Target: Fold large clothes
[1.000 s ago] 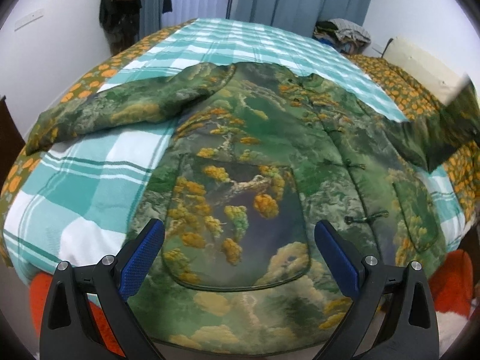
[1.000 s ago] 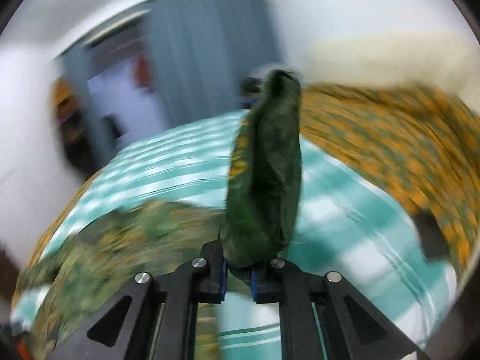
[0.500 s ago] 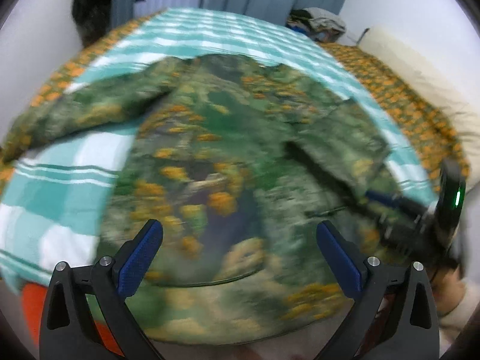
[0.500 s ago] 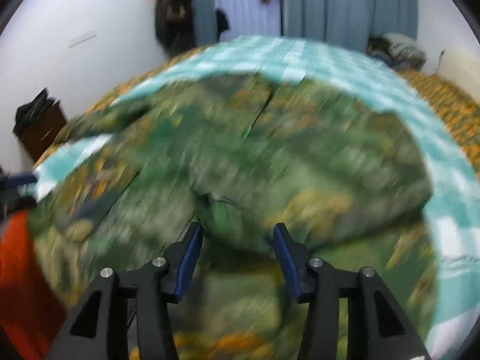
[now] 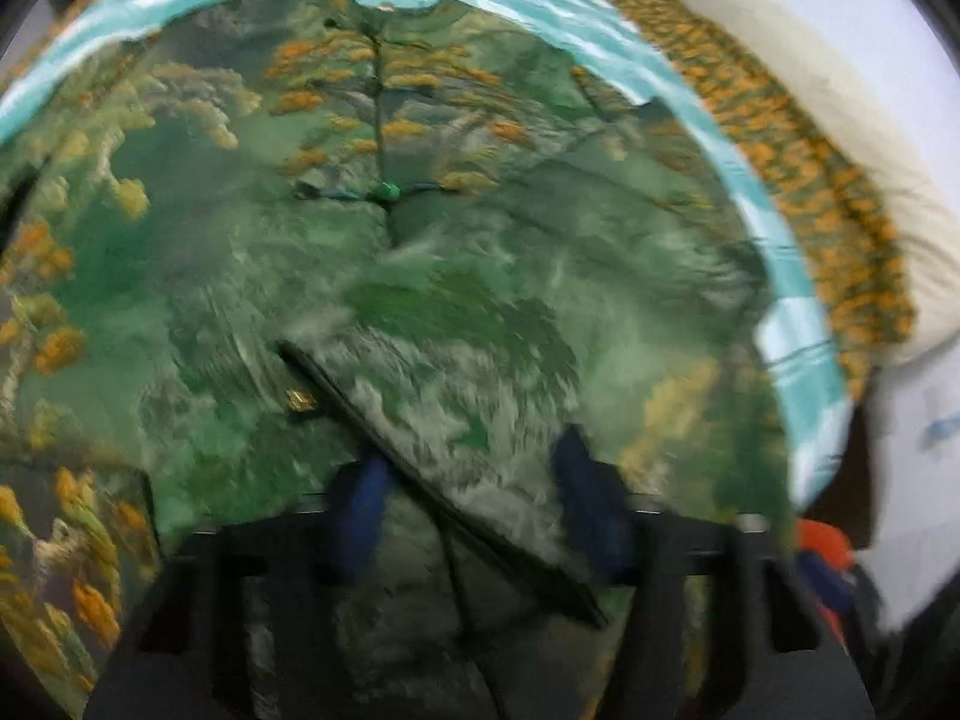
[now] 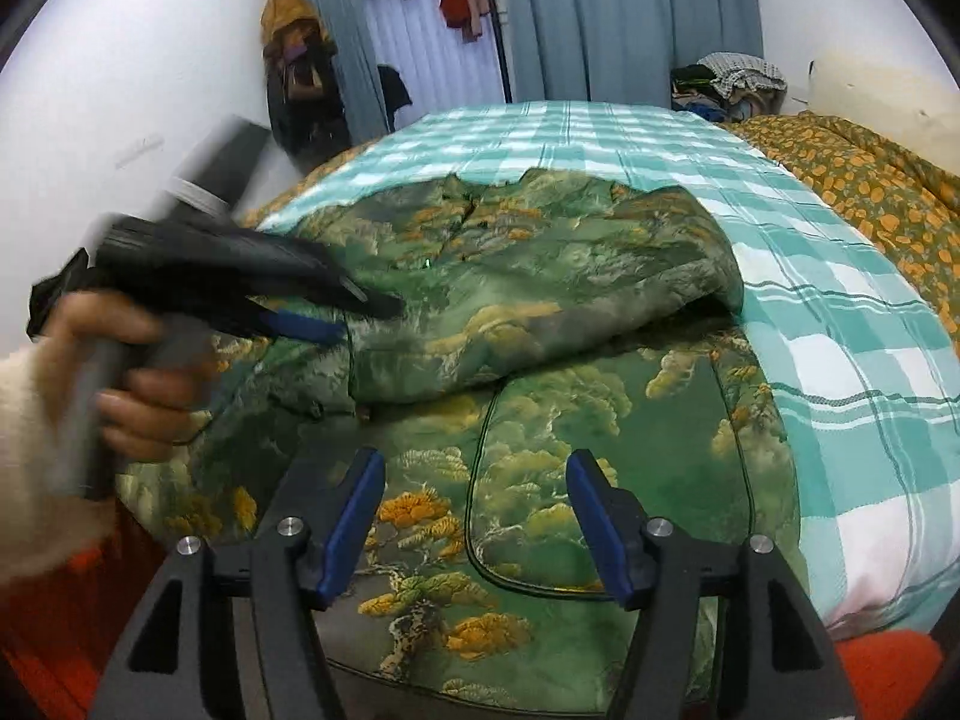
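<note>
- Now the padded jacket [image 6: 540, 324], of glossy green fabric with orange tree print, lay flat on the checked teal bedsheet [image 6: 828, 312], one sleeve folded across its chest.
- The left gripper [image 5: 474, 510] was closing, its blue pads around the sleeve's edge.
- The right gripper [image 6: 474, 516] was opening above a pocket, holding nothing.

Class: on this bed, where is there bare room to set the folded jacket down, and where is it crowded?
Free: the checked sheet between the jacket and the orange-flowered quilt, and beyond the collar. Crowded: near the cuff, where the left gripper reaches.
</note>
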`<state>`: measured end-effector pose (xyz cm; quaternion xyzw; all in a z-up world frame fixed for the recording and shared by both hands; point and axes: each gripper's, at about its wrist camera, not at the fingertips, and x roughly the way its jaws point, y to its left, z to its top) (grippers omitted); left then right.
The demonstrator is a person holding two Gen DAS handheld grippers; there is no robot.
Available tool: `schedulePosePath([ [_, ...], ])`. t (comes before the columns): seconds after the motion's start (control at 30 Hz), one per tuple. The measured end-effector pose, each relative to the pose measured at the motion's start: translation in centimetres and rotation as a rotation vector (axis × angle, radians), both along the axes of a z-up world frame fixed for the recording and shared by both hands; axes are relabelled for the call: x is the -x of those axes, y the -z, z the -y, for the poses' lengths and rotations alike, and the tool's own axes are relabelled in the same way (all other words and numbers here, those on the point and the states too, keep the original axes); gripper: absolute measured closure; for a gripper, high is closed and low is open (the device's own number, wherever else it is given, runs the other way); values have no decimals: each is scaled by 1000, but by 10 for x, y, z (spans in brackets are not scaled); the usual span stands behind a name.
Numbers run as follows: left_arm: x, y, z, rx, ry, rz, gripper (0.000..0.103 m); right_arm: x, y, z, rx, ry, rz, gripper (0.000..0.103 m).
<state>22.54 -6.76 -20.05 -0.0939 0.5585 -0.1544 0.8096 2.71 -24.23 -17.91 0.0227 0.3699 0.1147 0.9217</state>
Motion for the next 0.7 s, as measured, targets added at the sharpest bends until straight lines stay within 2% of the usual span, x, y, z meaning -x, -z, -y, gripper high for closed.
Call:
schedulePosePath([
  [0.03,0,-4,2,-29,-3,17,90,1,0,1,0,0,6,39],
  [0.1,2,-16,2,-37,1,40,94,3,3,6,-1,7,11,39],
  [0.23,-1,-49,-2,-94,24,126,95,-1,3,17,-34,42,10,39],
  [0.33,-25,-68,-13,-128,32,177,95,-11,-2,28,-66,60,22,39],
  [0.4,-48,-71,-21,-157,17,198,95,-25,-6,36,-69,68,25,39],
  [0.5,-83,-69,-42,-162,-28,217,95,-57,-11,53,-56,91,17,39],
  [0.63,-113,-48,-60,-171,-71,209,95,-126,-17,82,-17,146,-16,40],
  [0.7,-117,-35,-65,-175,-84,190,95,-164,-15,93,-7,154,-38,51],
])
